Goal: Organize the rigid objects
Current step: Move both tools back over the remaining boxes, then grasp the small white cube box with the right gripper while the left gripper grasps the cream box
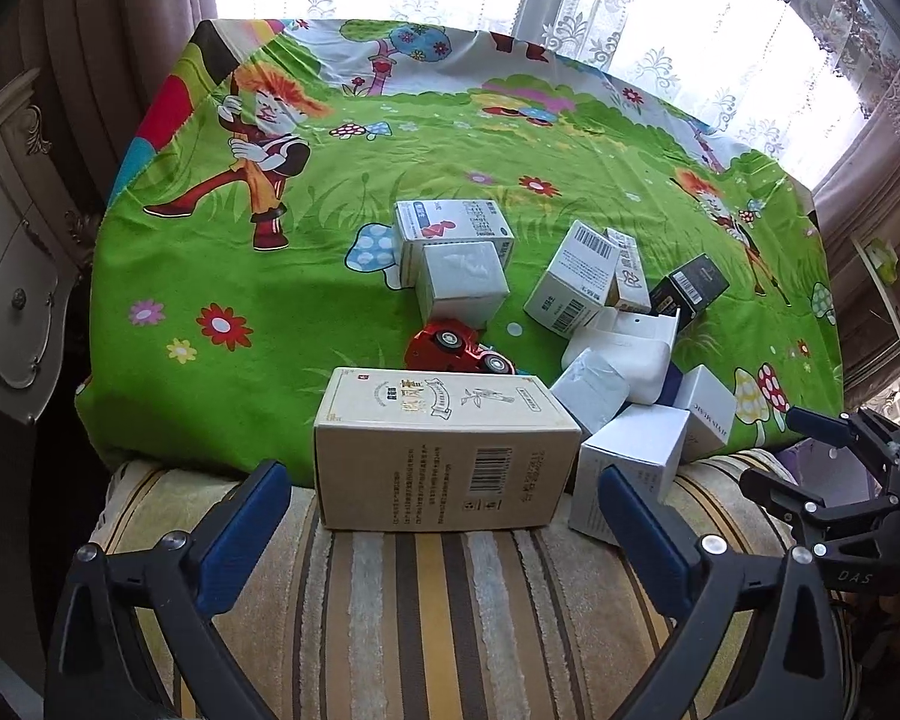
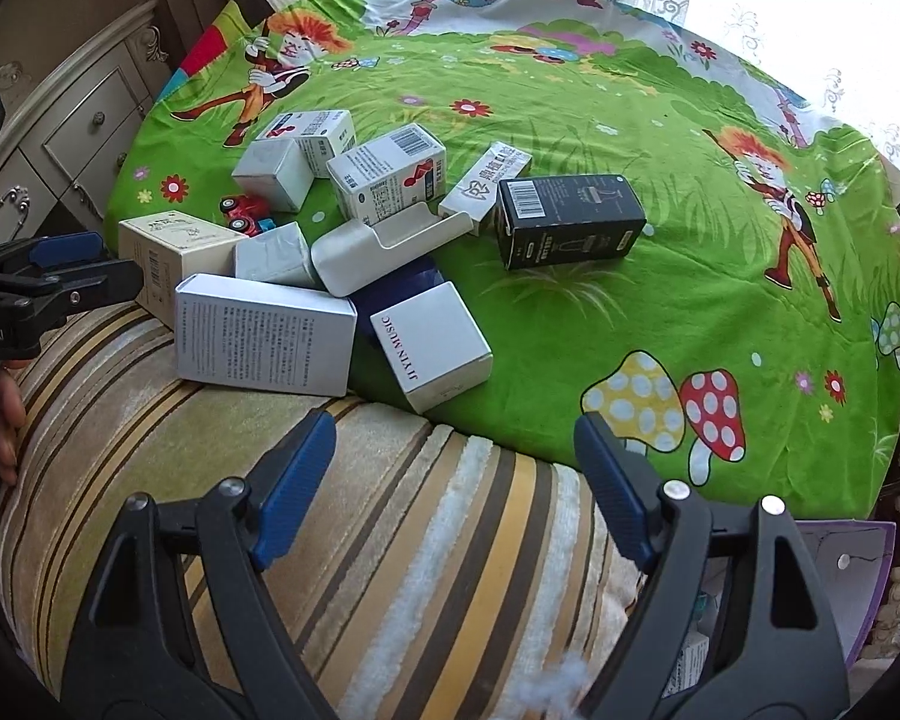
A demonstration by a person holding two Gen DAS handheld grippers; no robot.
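While my left tool point(image 1: 444, 510) hangs wide and empty, its own camera shows the beige box point(image 1: 444, 447) straight ahead, just beyond the tips, long axis crosswise to the fingers, on the striped cushion point(image 1: 426, 612) at the green sheet's point(image 1: 306, 276) edge. From the right camera, my right tool point(image 2: 456, 468) gapes wide too, nearer the white box point(image 2: 432, 343); only here the black box point(image 2: 570, 219) shows whole
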